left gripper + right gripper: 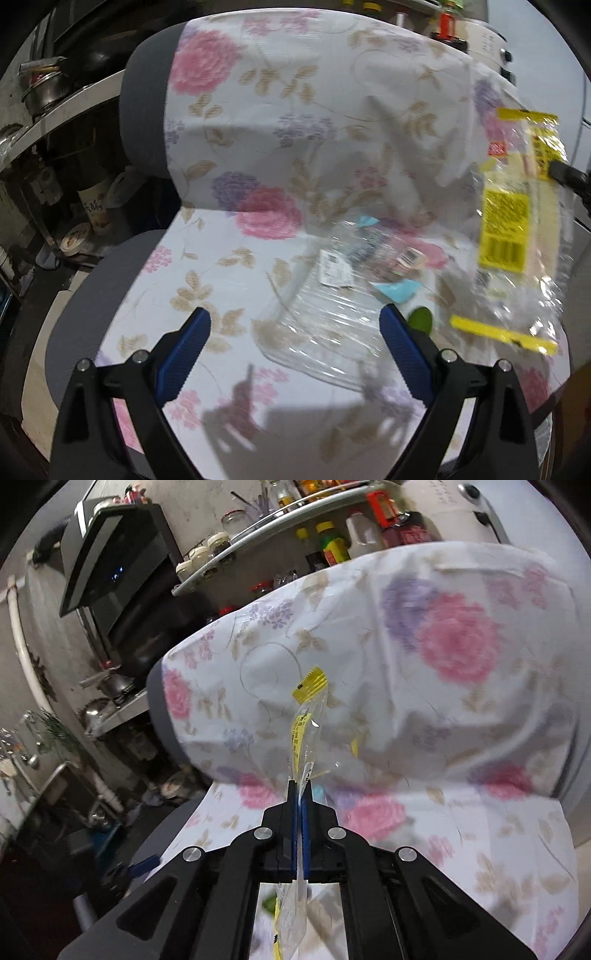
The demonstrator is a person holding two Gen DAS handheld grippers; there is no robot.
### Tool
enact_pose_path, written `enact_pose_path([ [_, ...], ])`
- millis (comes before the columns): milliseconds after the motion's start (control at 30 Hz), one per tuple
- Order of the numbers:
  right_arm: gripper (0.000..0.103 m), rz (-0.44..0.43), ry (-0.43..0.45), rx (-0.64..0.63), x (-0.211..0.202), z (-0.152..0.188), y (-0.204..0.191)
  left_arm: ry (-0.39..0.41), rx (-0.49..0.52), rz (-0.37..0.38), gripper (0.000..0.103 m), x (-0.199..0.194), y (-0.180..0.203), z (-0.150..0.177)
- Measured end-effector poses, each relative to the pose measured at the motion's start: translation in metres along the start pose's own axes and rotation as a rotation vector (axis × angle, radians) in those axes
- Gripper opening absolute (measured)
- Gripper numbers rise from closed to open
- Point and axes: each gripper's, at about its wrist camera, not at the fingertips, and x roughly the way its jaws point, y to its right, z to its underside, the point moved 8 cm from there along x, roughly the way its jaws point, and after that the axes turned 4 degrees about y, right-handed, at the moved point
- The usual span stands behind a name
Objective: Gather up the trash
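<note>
Several scraps of packaging are lying on the flower-print cloth covering a chair. Working from the left, the left gripper is hovering with its blue pads spread wide and nothing between them. Just ahead of it, slightly right of centre, a clear plastic wrapper is resting flat on the seat, with small labelled scraps and a green bit beyond and beside it. That film is likely feather-light, crinkly and slippery, so pinching a raised edge or fold looks wiser than pressing on its flat middle. Further right, the yellow-printed clear bag is hanging in the air above the seat, clamped between the tightly closed fingers of the right gripper, drooping limply below the pinch.
</note>
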Motion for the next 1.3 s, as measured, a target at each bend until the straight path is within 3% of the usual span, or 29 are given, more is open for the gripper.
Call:
enact_pose_path([
  [133,0.002,0.029,-0.089,0.031,-0.015,0.029,0.025,-0.018,0.024,0.022,0.090,-0.001,0.020,0.013],
  [267,0.002,0.119,-0.196,0.026,0.000,0.063,0.061,-0.036,0.025,0.035,0.090,0.003,0.031,0.022],
  [433,0.008,0.216,-0.242,0.023,0.028,0.082,0.094,-0.046,0.043,0.032,0.090,0.007,0.037,0.027],
  [533,0.026,0.250,-0.234,0.023,0.042,0.079,0.103,-0.053,0.049,0.028,0.090,0.011,0.036,0.029],
  [567,0.046,0.263,-0.221,0.019,0.044,0.075,0.104,-0.054,0.051,0.026,0.090,0.012,0.036,0.030],
  [600,0.059,0.272,-0.208,0.012,0.044,0.072,0.104,-0.057,0.051,0.028,0.090,0.013,0.036,0.030],
  [833,0.061,0.312,-0.166,-0.086,0.032,0.057,0.091,-0.055,0.053,0.038,0.090,0.012,0.035,0.033],
  [1000,0.068,0.399,-0.140,-0.148,0.018,0.052,0.098,-0.060,0.062,0.050,0.090,0.007,0.038,0.042],
  [1233,0.068,0.364,-0.089,-0.103,-0.016,0.058,0.092,-0.064,0.101,0.088,0.090,-0.005,0.048,0.060],
  [1300,0.068,0.342,-0.093,-0.117,-0.027,0.074,0.084,-0.074,0.122,0.142,0.082,-0.009,0.060,0.072],
])
